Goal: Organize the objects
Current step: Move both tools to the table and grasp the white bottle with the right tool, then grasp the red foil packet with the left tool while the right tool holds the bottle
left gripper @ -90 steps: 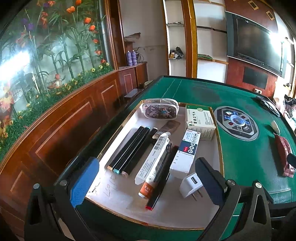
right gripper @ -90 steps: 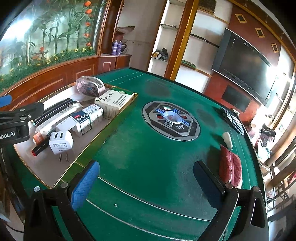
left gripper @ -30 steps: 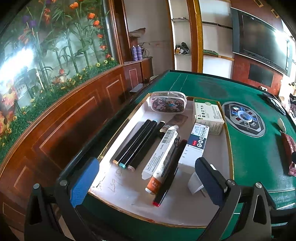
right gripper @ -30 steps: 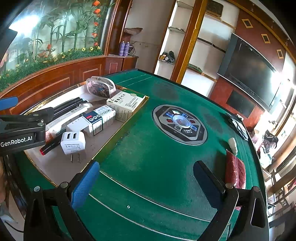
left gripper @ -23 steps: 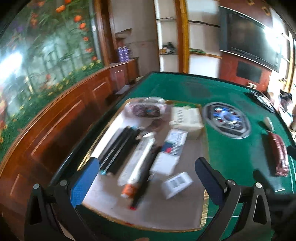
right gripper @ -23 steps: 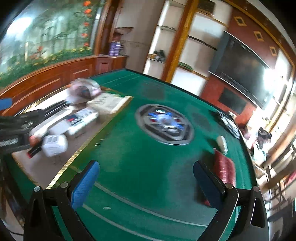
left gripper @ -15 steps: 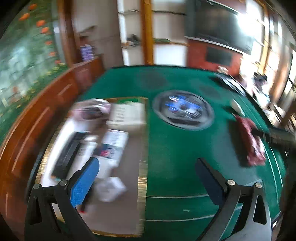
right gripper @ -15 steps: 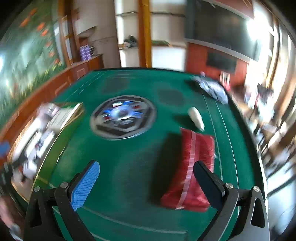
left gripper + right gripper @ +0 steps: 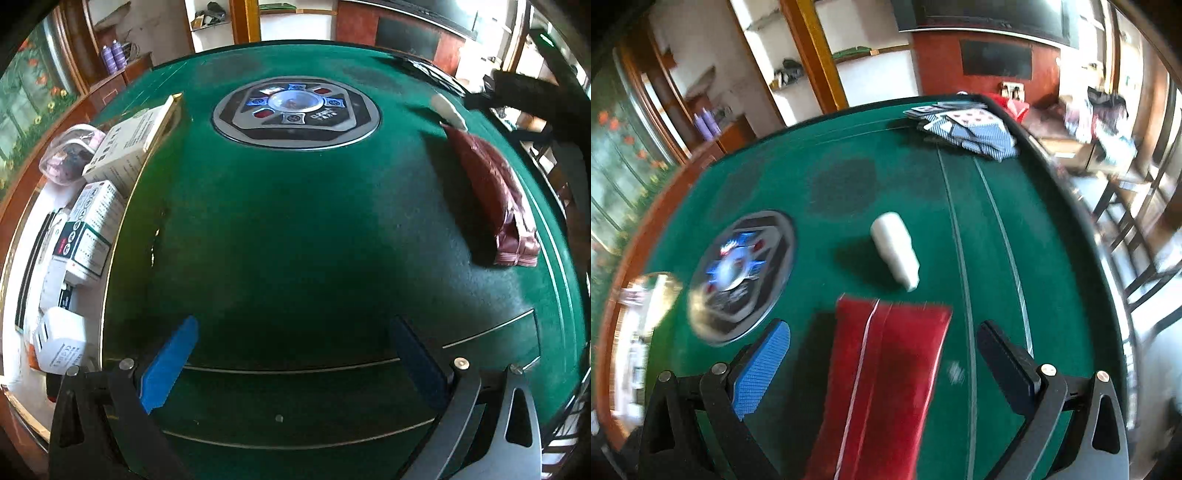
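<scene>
A red packet (image 9: 886,380) lies flat on the green felt table; my right gripper (image 9: 882,354) is open with its fingers either side of the packet's far end, above it. A small white bottle (image 9: 895,254) lies just beyond the packet. In the left wrist view the red packet (image 9: 491,199) and white bottle (image 9: 448,112) sit far right. My left gripper (image 9: 295,354) is open and empty over bare felt. The tray (image 9: 122,229) at the left holds white boxes (image 9: 96,221), a white plug adapter (image 9: 61,343) and a clear pouch (image 9: 68,153).
A round control panel (image 9: 295,109) is set in the table's middle. Playing cards (image 9: 964,127) lie spread at the far table edge. Chairs (image 9: 1137,236) stand beyond the right edge. A wooden cabinet and flower mural run along the left.
Both grippers have swung right, away from the tray. The right gripper now hangs over the red packet, which was far off before. Both stay open.
</scene>
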### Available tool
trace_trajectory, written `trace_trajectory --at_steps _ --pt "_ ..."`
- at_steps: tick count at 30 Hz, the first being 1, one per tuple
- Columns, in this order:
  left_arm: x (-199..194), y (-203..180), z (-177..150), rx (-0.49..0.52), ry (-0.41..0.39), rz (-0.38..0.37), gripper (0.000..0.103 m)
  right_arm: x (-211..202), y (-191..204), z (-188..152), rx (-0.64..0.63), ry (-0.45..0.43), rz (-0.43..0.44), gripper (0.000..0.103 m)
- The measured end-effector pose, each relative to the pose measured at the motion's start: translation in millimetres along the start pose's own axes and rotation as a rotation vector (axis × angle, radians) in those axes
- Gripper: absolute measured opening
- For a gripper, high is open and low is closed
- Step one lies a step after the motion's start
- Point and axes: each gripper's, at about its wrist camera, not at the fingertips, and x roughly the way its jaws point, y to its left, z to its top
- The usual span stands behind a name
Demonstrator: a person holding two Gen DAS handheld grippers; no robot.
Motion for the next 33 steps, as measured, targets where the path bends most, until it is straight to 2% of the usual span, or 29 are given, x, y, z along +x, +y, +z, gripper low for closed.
trace_trajectory --at_steps 4,7,9,10,12,14,16,18,20,21,24,27,31,33 --pt "-3 1 -2 0.0 -0.018 0.006 0.103 32 4 19 -0.047 0.056 -0.093 0.1" --pt "-3 2 -4 -0.002 -0.025 0.008 0.103 49 9 29 -0.074 0.079 -0.138 0.091" --pt "-3 2 -3 -0.005 -0.015 0.007 0.103 63 9 34 -0.073 0.121 -0.156 0.081" --pt "-3 2 -3 -0.007 -0.011 0.006 0.103 68 5 36 -0.062 0.142 -0.15 0.071" --pt "-2 2 -2 -0.008 -0.004 0.005 0.103 67 -2 38 -0.033 0.128 -0.137 0.062" --pt "-2 2 -3 -0.009 -0.004 0.006 0.103 63 -9 39 -0.008 0.124 -0.132 0.037" --pt "-4 1 -7 -0.007 -0.03 0.015 0.103 59 -19 37 0.023 0.125 -0.111 0.022" --pt "-6 -1 -10 0.005 -0.055 0.029 0.103 53 -32 33 0.059 0.12 -0.081 0.022" --pt "-5 -3 -8 0.018 -0.024 0.009 0.103 45 -43 23 0.076 0.11 -0.08 0.022" --pt "-5 -4 -6 0.02 -0.002 -0.012 0.103 41 -48 18 0.086 0.107 -0.069 0.022" --pt "-12 -12 -3 0.015 -0.015 -0.106 0.103 21 -59 -4 0.112 0.104 -0.044 0.022" --pt "-23 -38 9 0.064 -0.065 -0.129 0.103 1 -68 -29 0.132 0.102 -0.029 0.022" --pt "-20 -74 33 0.099 -0.089 -0.196 0.103 -26 -80 -73 0.17 0.113 0.041 0.022" --pt "-17 -93 48 0.134 -0.121 -0.189 0.103 -35 -84 -87 0.18 0.108 0.066 0.022"
